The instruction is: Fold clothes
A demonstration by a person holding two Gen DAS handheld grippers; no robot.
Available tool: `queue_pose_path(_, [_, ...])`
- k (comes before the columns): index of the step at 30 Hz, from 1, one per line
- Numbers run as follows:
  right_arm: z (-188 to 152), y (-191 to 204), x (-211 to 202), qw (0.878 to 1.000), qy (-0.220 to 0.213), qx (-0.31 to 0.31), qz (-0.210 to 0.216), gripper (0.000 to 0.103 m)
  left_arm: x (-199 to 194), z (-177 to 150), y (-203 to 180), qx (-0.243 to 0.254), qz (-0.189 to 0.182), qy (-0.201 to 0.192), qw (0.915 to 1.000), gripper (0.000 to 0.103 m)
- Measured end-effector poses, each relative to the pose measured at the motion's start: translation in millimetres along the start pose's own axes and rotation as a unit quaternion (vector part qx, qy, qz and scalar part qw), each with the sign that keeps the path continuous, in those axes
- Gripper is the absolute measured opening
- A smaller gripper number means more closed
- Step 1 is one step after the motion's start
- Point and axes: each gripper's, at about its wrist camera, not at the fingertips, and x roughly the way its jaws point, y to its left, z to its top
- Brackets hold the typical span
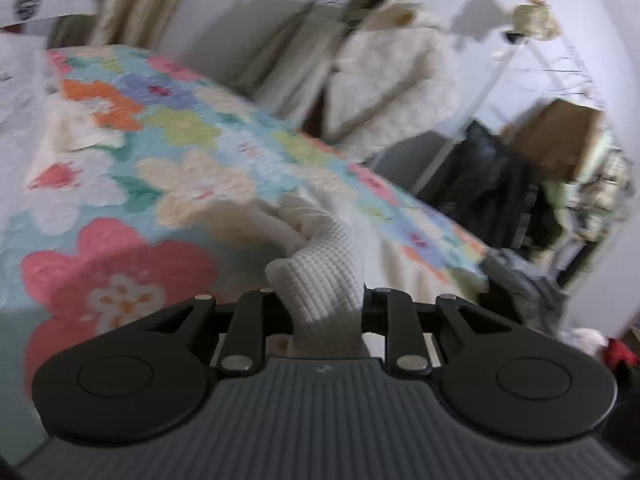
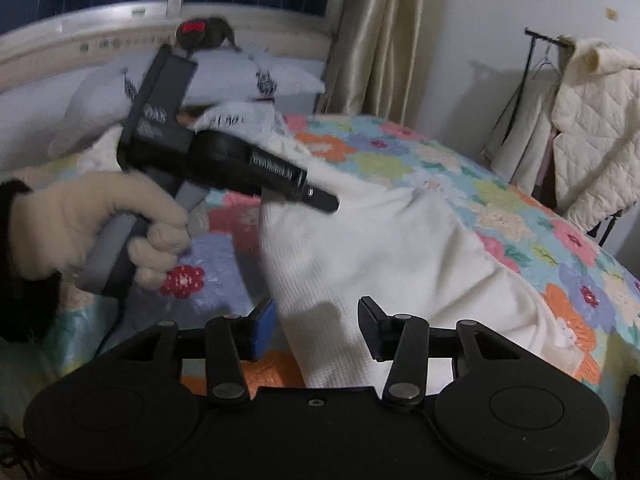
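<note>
My left gripper [image 1: 324, 300] has its jaws closed on a bunched fold of the white garment [image 1: 320, 272]; the cloth is a waffle-knit, gridded and soft, pinched into a thick ridge that rises between the black linkage arms. From the right wrist view I see that same gripper [image 2: 320, 200] from the side, a blocky dark-grey body held by a gloved hand [image 2: 96, 228], its tip lifting one edge of the garment [image 2: 380, 248] off the bed.

The rest of the garment lies spread across the quilt [image 2: 540, 216], creased and draped toward the near edge. The quilt is stitched and puffy, with big flowers in pink, orange, lilac and cream on pale blue.

My right gripper [image 2: 316, 324] stands open, nothing between the fingers; the left pad [image 2: 264, 328] is blue, flat and rectangular, and both fingers hover just over the garment's near portion.

Behind: pale pillows [image 2: 224, 76], a satin-like beige curtain [image 2: 380, 40], and a cream quilted jacket [image 2: 596, 128] hanging on a thin black rack [image 2: 532, 56].
</note>
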Motion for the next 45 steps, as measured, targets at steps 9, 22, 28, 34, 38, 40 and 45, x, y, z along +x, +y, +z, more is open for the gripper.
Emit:
queue_pose_path(9, [-24, 25, 53, 0.995, 0.066, -0.075, -0.005, 0.063, 14, 21, -79, 0.172, -0.177, 0.049, 0.9677, 0.021])
queue_pose_path(22, [-91, -49, -76, 0.976, 0.012, 0.180, 0.120, 0.067, 65, -42, -184, 0.246, -0.238, 0.215, 0.9146, 0.024])
queue_pose_path(28, [-141, -116, -125, 0.918, -0.048, 0.391, 0.038, 0.067, 53, -64, -197, 0.240, -0.190, 0.202, 0.9301, 0.033])
queue_pose_path(34, [-175, -159, -98, 0.801, -0.118, 0.583, 0.072, 0.075, 17, -43, -190, 0.189, -0.213, 0.190, 0.9397, 0.045])
queue_pose_path(38, [-189, -174, -65, 0.728, -0.126, 0.666, 0.101, 0.078, 9, -33, -181, 0.155, -0.232, 0.200, 0.9391, 0.049])
queue_pose_path(40, [-184, -180, -54, 0.733, -0.112, 0.664, 0.096, 0.078, 10, -27, -173, 0.138, -0.233, 0.196, 0.9426, 0.050])
queue_pose_path(45, [-174, -194, -26, 0.751, -0.080, 0.651, 0.070, 0.078, 18, -26, -154, 0.103, -0.251, 0.207, 0.9399, 0.053])
